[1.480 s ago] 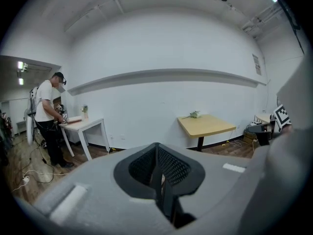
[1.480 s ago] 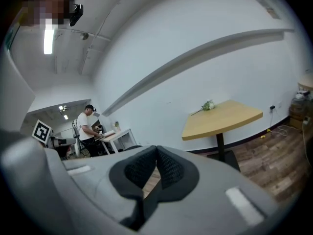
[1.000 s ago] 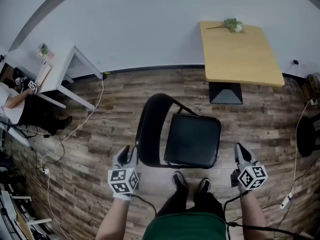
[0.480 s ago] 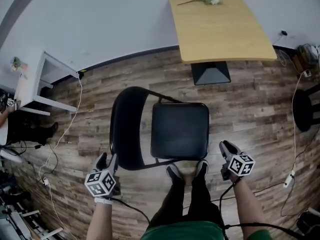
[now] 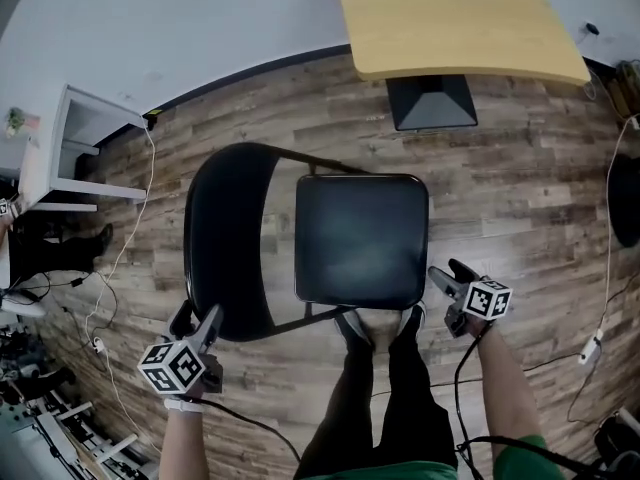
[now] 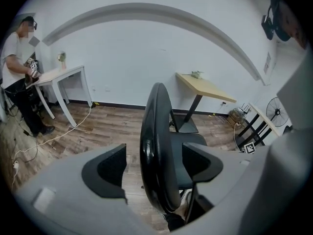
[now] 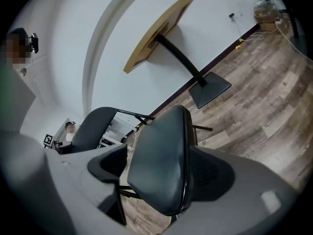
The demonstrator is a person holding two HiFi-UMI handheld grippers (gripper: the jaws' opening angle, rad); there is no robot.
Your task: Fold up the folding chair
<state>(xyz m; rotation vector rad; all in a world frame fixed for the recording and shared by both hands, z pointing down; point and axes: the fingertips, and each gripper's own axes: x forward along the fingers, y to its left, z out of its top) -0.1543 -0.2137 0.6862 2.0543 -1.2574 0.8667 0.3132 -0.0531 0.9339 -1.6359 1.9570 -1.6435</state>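
A black folding chair stands unfolded on the wood floor, with its backrest [image 5: 225,238] at the left and its seat [image 5: 362,238] at the right. My left gripper [image 5: 198,316] is at the backrest's near edge. In the left gripper view the backrest [image 6: 155,146] stands edge-on between the opening jaws of the left gripper [image 6: 156,165], with a gap on the left side. My right gripper [image 5: 448,273] is at the seat's near right corner. The seat [image 7: 164,155] lies between the right gripper's [image 7: 164,168] opening jaws, which do not clamp it.
A wooden table [image 5: 460,18] on a black base [image 5: 430,103] stands beyond the chair. A white desk [image 5: 60,148] is at the left, where a person [image 6: 17,58] is. Cables [image 5: 130,238] trail over the floor. My shoes [image 5: 380,326] touch the seat's near edge.
Both grippers have sunk to the chair and their jaws have spread. The left now straddles the backrest's edge and the right straddles the seat's corner. The chair fills more of the head view.
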